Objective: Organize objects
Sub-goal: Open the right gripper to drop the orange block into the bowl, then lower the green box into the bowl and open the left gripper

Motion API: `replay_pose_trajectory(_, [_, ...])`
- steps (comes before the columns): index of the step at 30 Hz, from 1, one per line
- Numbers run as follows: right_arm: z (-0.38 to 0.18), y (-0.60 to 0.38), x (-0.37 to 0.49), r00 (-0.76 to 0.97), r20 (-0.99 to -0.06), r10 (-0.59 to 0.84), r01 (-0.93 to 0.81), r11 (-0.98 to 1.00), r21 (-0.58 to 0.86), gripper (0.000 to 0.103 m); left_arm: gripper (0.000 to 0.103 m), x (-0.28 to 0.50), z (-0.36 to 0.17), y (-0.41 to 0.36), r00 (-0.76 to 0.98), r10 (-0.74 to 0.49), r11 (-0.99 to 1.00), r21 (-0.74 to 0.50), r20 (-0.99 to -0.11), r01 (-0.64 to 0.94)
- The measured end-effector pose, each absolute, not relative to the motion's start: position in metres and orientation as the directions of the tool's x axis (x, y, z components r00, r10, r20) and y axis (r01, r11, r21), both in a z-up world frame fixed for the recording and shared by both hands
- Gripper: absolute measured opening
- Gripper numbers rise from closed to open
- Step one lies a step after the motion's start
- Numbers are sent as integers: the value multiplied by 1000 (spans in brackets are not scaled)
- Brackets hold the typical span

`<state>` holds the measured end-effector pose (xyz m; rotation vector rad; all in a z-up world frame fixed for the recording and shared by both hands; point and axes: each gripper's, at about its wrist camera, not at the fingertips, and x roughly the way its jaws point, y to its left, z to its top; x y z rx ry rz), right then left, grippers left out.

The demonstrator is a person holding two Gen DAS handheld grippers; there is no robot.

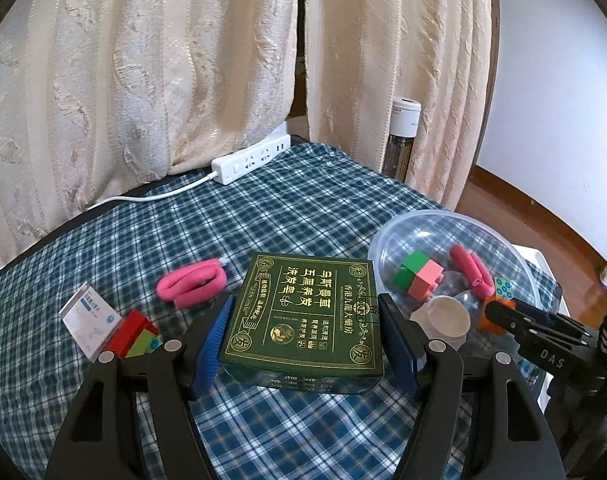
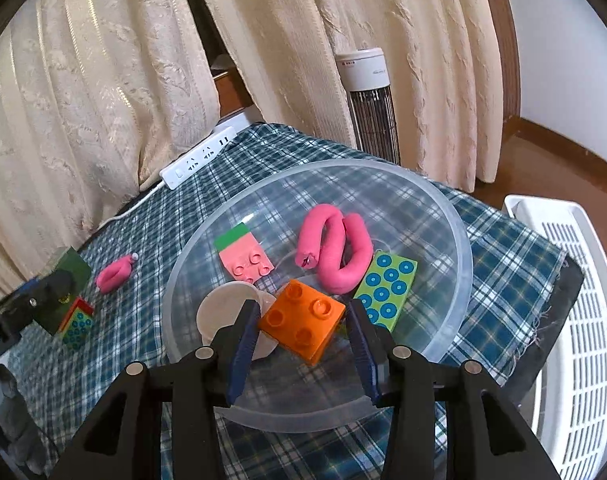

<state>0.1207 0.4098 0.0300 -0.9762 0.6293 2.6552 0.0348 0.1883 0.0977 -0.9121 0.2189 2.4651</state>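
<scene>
My left gripper (image 1: 305, 300) is shut on a dark green box (image 1: 307, 316) with gold print; its blue pads press on the box's two sides. In the right wrist view, a clear plastic bowl (image 2: 459, 240) holds a pink-and-green brick (image 2: 243, 256), a pink foam roll (image 2: 335, 248), a green dotted brick (image 2: 387, 288) and a clear cup (image 2: 223, 308). My right gripper (image 2: 302, 306) reaches into the bowl, open, with an orange brick (image 2: 303, 320) lying tilted between its fingers. On the cloth lie a second pink roll (image 1: 191, 284), a white medicine box (image 1: 89, 320) and a red-and-green brick (image 1: 137, 334).
The table has a blue plaid cloth (image 1: 303, 208). A white power strip (image 1: 249, 158) with its cable lies at the back by cream curtains. A tower heater (image 2: 371, 100) stands behind the table, and a white slatted basket (image 2: 575, 300) sits to its right.
</scene>
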Motion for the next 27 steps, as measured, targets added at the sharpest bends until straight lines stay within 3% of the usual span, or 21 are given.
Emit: replay_pose_trajectory(27, [38, 426, 126, -782, -610, 127, -370, -882, 290, 57, 71, 29, 76, 259, -571, 433, -788, 15, -697, -615])
